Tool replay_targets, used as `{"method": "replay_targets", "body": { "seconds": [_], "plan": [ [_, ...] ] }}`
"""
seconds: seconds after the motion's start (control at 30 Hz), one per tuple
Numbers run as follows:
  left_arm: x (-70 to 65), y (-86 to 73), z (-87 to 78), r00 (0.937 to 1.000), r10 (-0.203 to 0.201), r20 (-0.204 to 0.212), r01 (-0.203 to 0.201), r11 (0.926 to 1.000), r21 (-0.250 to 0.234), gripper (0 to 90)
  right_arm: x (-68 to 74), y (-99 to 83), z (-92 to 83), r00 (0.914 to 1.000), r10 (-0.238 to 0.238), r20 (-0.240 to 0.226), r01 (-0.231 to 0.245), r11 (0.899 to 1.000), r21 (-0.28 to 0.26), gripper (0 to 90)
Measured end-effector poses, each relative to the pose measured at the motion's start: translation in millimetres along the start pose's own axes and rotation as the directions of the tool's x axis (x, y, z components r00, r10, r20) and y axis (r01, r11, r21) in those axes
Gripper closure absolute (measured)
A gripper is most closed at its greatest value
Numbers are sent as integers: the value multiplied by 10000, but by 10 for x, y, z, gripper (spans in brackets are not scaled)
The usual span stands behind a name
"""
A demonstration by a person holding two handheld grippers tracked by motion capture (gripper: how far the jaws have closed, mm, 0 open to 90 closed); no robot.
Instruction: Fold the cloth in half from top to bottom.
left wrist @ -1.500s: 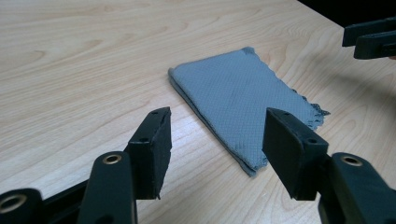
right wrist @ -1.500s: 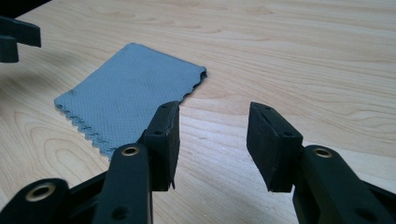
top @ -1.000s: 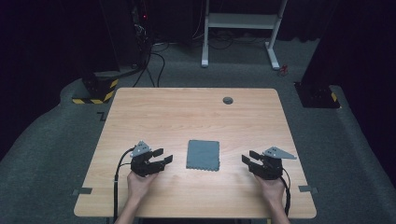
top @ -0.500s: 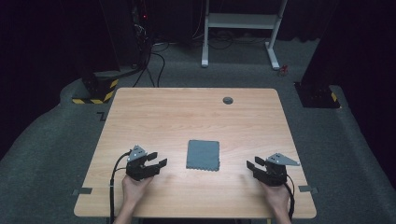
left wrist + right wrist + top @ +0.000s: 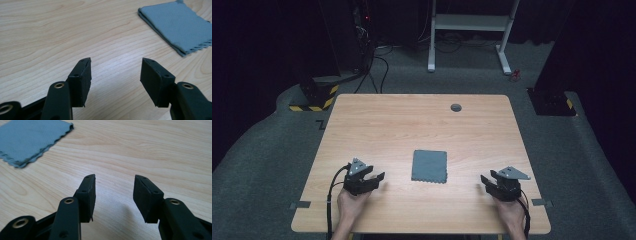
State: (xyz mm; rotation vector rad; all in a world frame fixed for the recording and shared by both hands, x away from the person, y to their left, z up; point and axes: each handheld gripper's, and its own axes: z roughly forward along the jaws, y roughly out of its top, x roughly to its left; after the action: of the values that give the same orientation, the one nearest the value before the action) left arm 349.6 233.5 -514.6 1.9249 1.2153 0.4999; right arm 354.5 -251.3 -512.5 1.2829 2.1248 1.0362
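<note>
Beside the cloth (image 5: 430, 166), both hand-held grippers rest low, jaws apart.

A light wooden table with rounded corners (image 5: 402, 125) stands on a grey carpeted floor (image 5: 577, 165), and a small round dark grey cap (image 5: 456, 107) sits in its top near the far edge. Strips of grey tape (image 5: 300, 205) lie on the carpet at both near corners. Behind the table stand a white metal frame on two feet (image 5: 472, 22), a black-and-yellow striped base (image 5: 314, 100) with black cables (image 5: 377, 70) trailing beside it, and a black floor stand (image 5: 552, 97) at the right.
</note>
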Motion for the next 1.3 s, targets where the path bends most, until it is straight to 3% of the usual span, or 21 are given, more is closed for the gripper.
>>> {"method": "replay_targets", "body": {
  "seconds": [0.27,0.83,0.97,1.07,1.3],
  "plan": [
    [68,-22,27,9988,76,-483,-58,9993,374,419,-76,-34,41,9991,-29,433,12,9992,397,508],
    [175,-36,69,9961,60,-879,-1,9978,668,392,-147,-43,96,9961,-41,884,-23,9973,728,469],
    [163,-68,88,9949,154,-996,-97,9983,572,373,-163,-37,106,9959,73,906,-143,9969,768,413],
    [159,-79,92,9945,206,-1026,-156,9987,495,364,-204,-34,113,9953,493,834,-564,9948,846,366],
    [142,-71,110,9951,211,-967,-160,9985,533,327,-208,-32,118,9934,582,988,-668,9940,864,350]
  ]
}}
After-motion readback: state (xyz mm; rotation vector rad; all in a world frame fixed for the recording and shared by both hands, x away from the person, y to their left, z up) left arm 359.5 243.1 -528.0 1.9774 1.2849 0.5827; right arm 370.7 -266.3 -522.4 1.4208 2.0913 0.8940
